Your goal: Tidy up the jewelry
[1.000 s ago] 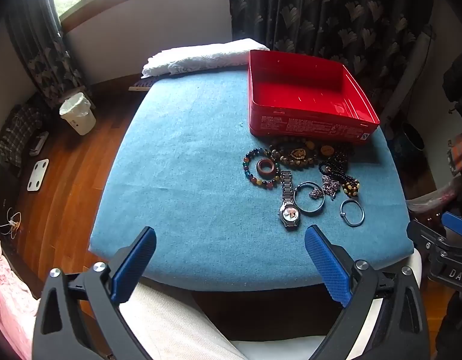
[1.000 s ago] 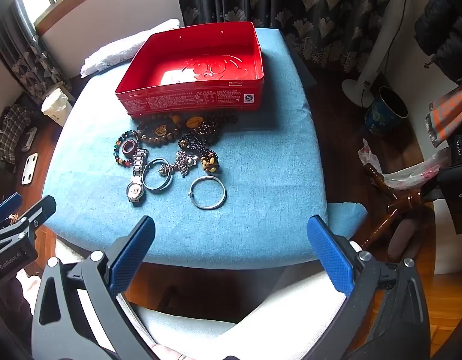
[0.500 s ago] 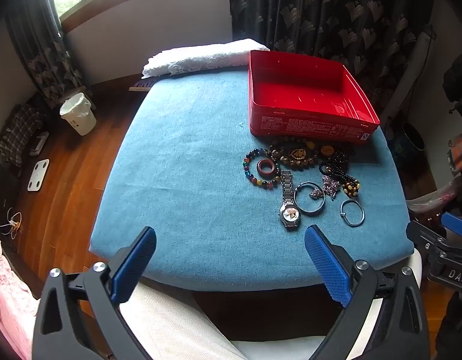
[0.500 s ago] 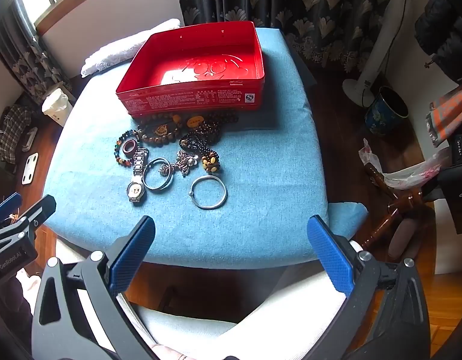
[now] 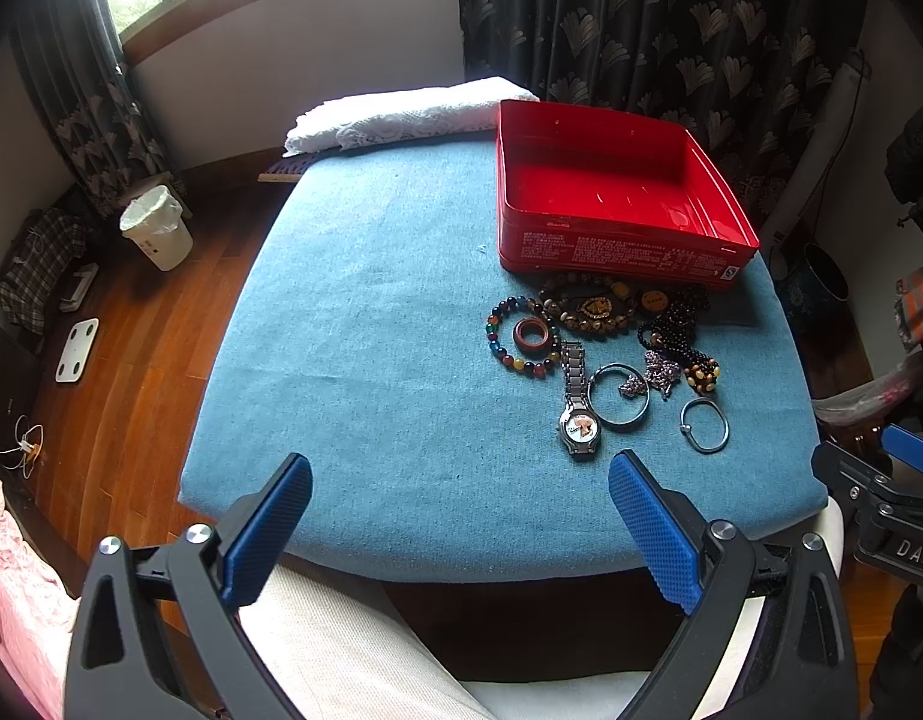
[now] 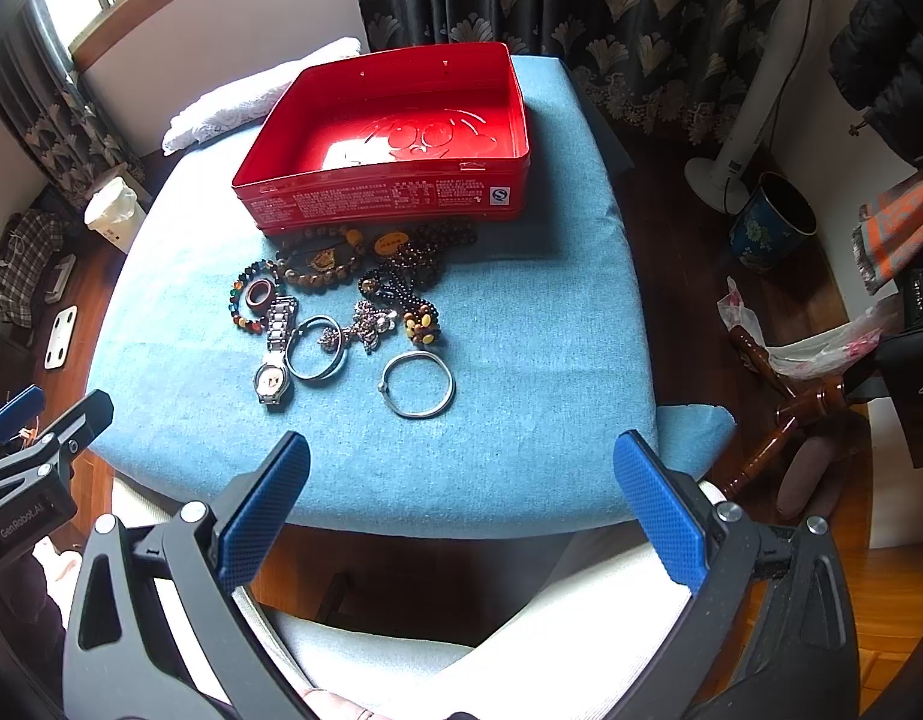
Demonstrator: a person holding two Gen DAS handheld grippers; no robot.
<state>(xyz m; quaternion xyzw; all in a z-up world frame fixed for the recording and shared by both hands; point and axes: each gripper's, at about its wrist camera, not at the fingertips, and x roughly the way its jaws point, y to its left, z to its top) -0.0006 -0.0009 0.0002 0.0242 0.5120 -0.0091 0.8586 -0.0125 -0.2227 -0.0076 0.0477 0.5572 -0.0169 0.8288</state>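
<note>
Red tin (image 6: 395, 138) lay empty, no jewelry (image 6: 341, 306) yet lifted; both grippers' fingers (image 5: 269, 528) (image 6: 263, 510) were held spread, a first pick being called for.

On the blue-cloth-covered desk (image 6: 521, 360), the heap of bead bracelets, bangles and a wristwatch (image 6: 341, 306) lies just near of the red rectangular metal tin (image 6: 389, 180), a white folded lace cloth (image 5: 401, 114) far left.

A blue cloth covers the tabletop (image 5: 365, 324). At its far side lies a red tin (image 5: 617, 192), beside a white towel (image 5: 401, 114). In front of the tin lie bead bracelets (image 5: 521, 336), a watch (image 5: 578, 414), and two bangles (image 6: 418, 383).
</note>
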